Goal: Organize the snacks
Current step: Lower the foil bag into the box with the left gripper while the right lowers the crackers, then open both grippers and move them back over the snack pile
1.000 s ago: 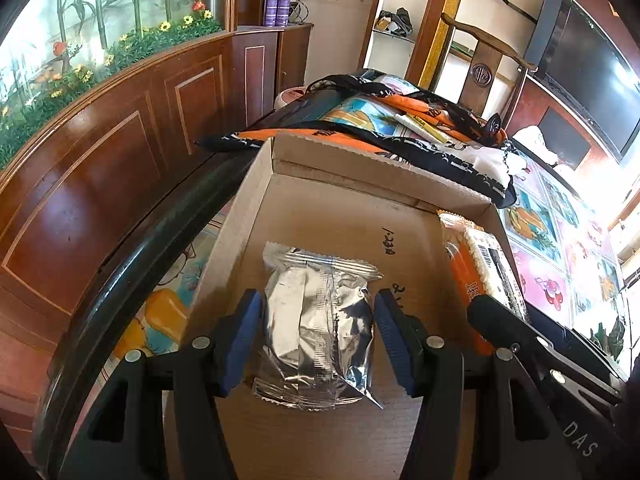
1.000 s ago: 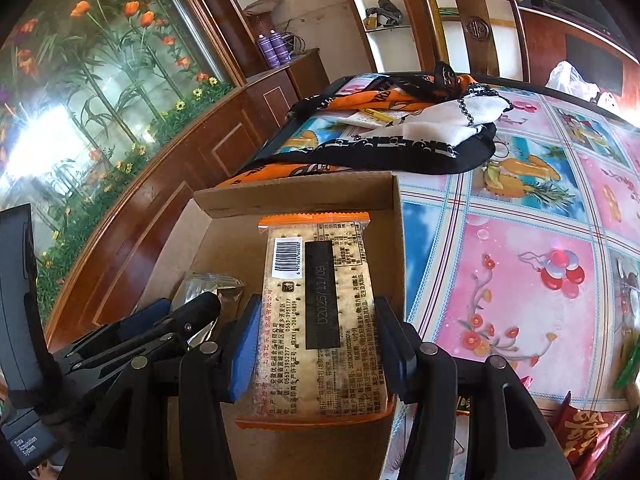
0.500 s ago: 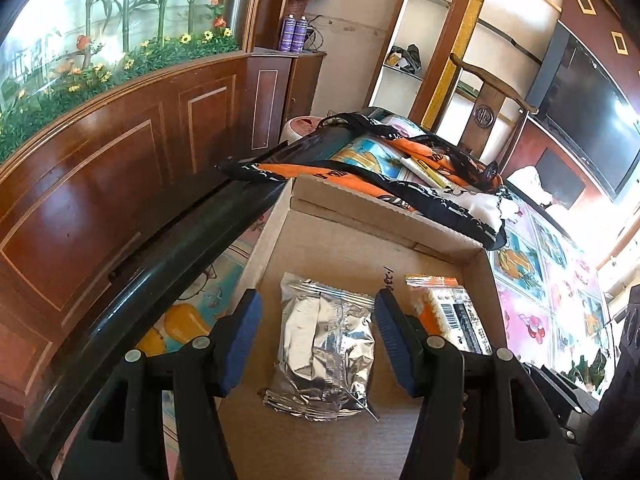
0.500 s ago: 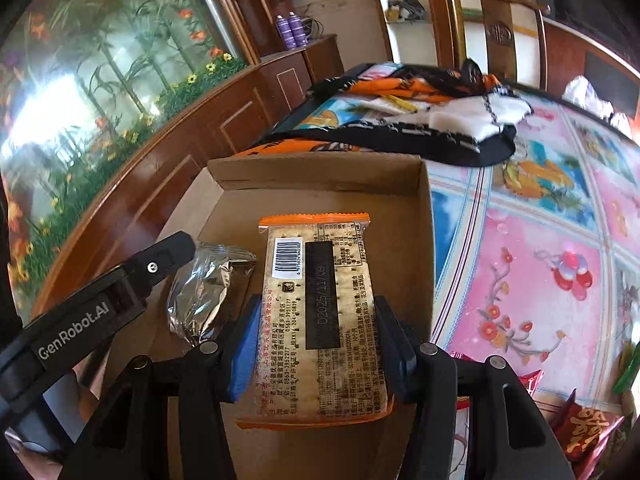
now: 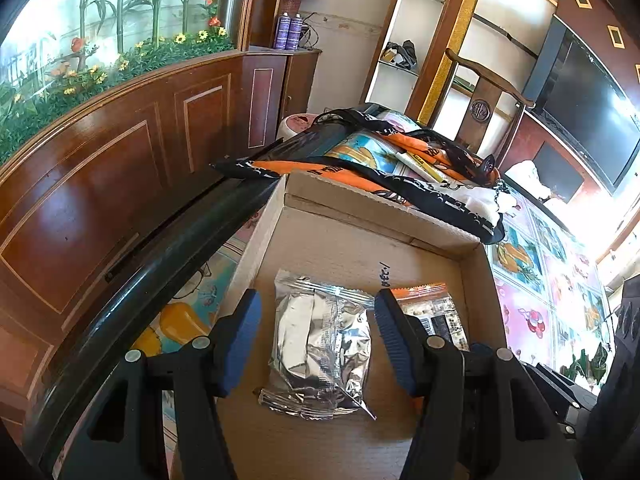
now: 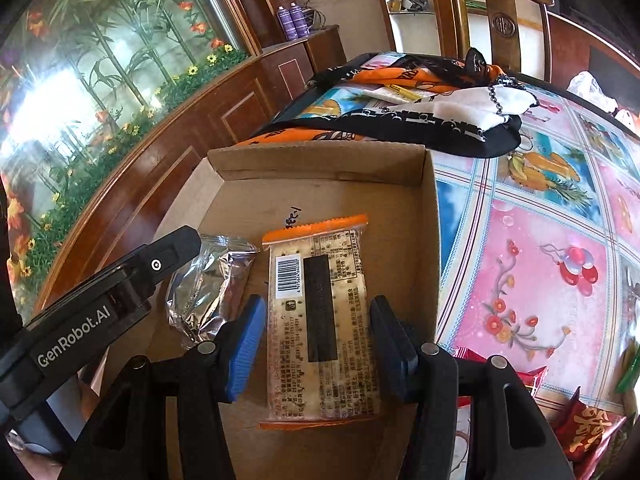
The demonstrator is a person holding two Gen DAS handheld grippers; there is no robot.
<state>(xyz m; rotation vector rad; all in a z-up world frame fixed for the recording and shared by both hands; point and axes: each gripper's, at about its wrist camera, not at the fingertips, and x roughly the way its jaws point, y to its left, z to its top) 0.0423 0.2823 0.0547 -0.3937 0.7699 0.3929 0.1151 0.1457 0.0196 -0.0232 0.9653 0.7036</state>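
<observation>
An open cardboard box [image 5: 356, 244] [image 6: 430, 240] stands on the table. A silver foil packet [image 5: 320, 344] [image 6: 208, 284] lies flat in its left half. An orange-edged cracker packet [image 6: 320, 316] [image 5: 436, 312] lies flat beside it on the right. My left gripper [image 5: 318, 344] is open, its blue pads either side of the foil packet and clear of it. My right gripper [image 6: 318, 344] is open, its pads either side of the cracker packet with small gaps. The left gripper's black body [image 6: 100, 312] shows in the right wrist view.
A black, orange and white cloth [image 6: 420, 112] [image 5: 400, 176] lies just beyond the box. Red snack packets [image 6: 580, 420] lie at the table's [image 6: 540, 240] near right. A wooden cabinet wall [image 5: 120, 184] runs along the left. A wooden chair [image 6: 504, 24] stands beyond the table.
Both grippers have drawn back and up from the box. The right gripper has let go of the cracker packet, which now lies flat in the box. The foil packet has not moved.
</observation>
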